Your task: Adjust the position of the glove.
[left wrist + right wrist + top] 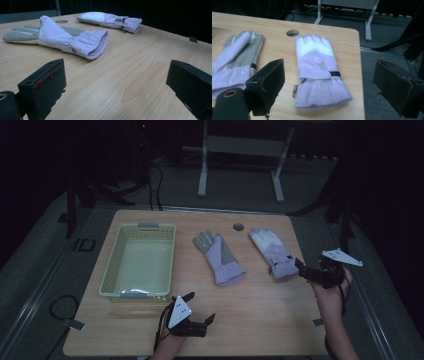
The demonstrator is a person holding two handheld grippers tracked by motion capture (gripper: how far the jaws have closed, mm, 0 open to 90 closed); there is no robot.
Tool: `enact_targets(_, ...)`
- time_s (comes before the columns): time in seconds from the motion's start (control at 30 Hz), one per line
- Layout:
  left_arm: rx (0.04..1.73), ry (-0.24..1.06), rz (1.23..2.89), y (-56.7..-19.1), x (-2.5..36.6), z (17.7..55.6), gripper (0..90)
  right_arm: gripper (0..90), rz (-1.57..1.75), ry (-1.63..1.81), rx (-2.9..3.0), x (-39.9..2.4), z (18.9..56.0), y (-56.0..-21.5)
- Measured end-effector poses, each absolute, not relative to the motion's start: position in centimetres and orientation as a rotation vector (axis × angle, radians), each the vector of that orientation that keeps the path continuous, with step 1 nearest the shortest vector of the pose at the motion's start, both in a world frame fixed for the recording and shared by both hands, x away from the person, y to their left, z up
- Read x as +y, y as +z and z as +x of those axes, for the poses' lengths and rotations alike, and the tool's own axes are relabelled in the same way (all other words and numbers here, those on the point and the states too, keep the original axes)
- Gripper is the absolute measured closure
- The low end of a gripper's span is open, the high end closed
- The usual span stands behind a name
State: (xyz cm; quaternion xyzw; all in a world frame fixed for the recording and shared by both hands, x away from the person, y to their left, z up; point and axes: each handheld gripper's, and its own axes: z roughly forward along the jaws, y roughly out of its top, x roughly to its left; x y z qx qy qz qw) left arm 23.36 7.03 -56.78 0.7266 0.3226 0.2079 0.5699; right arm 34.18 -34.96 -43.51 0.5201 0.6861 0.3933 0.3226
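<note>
- Lilac fabric makes both ski gloves soft and loose, so a grasp on only a thin fold of cuff can slip out when the glove is lifted.
- The right glove (272, 252) lies flat near the far right corner of the desk (260, 320), its cuff toward the person and close to the right edge.
- The right gripper (306, 270) is released, jaws wide apart, just beside this cuff but not touching it. If it pushes sideways before it closes, I judge the glove can slide over the right edge and fall.
- A small strap with a clip hangs at the cuff of the right glove; a jaw can catch only this strap, and then the glove would swing.
- The left glove (219, 257) lies palm up in the middle of the desk, between the basket and the right glove, its open cuff toward the near edge.
- The left gripper (199, 308) is also released and holds nothing, near the near edge, apart from this glove.
- The pale yellow plastic basket (108, 279) stands near the left edge of the desk. It is light, so I think a gripper that hits its rim can shift it.
- Both arms can cross in the middle if they reach at once.
</note>
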Motion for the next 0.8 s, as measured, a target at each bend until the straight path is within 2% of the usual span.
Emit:
enact_targets(0.07,0.756,0.487,1.706,-56.8,7.0,23.3,2.5,13.6,1.362,1.064,1.853,-34.3,34.9,-43.0)
enact_targets(0.5,0.74,0.46,1.711,-56.8,7.0,23.3,2.5,10.9,1.278,1.135,1.908,-30.9,36.7,-41.3)
enact_targets(0.8,0.735,0.473,1.716,-56.8,6.9,23.2,2.5,15.2,1.24,1.124,1.956,-28.7,38.2,-40.3)
